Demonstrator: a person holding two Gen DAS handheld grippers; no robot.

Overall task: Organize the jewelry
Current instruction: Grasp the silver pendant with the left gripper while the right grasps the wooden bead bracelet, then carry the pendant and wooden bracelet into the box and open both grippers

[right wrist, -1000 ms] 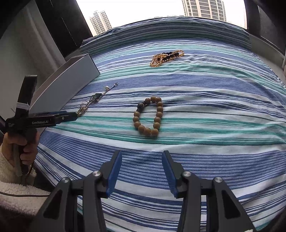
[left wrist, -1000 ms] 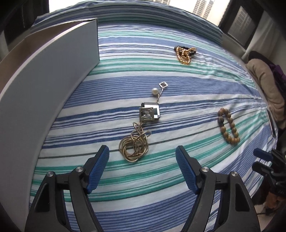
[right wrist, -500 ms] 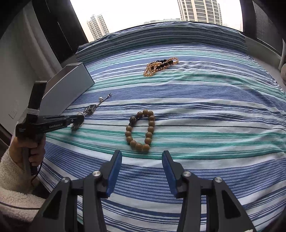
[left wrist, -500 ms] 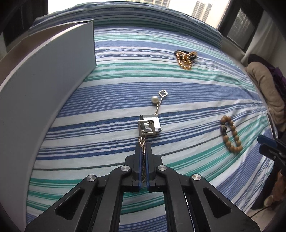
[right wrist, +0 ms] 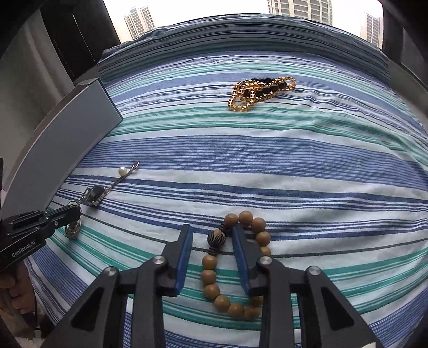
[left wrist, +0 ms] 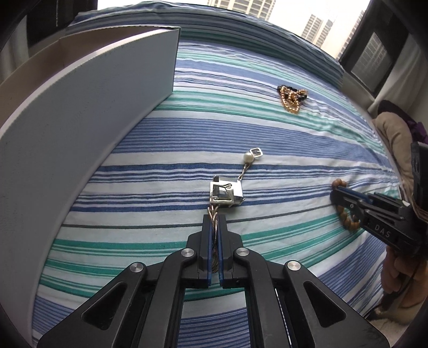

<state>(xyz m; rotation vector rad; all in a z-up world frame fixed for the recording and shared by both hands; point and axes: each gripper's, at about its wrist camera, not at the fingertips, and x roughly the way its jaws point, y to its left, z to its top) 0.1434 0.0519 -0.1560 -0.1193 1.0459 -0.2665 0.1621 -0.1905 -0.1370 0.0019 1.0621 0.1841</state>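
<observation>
A: How far along?

B: Barely begun. All three pieces lie on the bed (right wrist: pixel 294 166); nothing shows in the box (left wrist: pixel 80 128).

A: The claws?

B: Left claw (left wrist: pixel 214 227) is clamped on the chain (left wrist: pixel 212 214) of the pendant necklace. Right claw (right wrist: pixel 212 241) is closing astride the wooden bracelet (right wrist: pixel 214 278) (not pinching yet).

A: Anything else?

B: The gold beads (right wrist: pixel 260 91) lie far off, untouched. Nothing blocks the way.

Bedroom, striped bedsheet (right wrist: pixel 267 160), window, high-rise towers (right wrist: pixel 299 6)
</observation>
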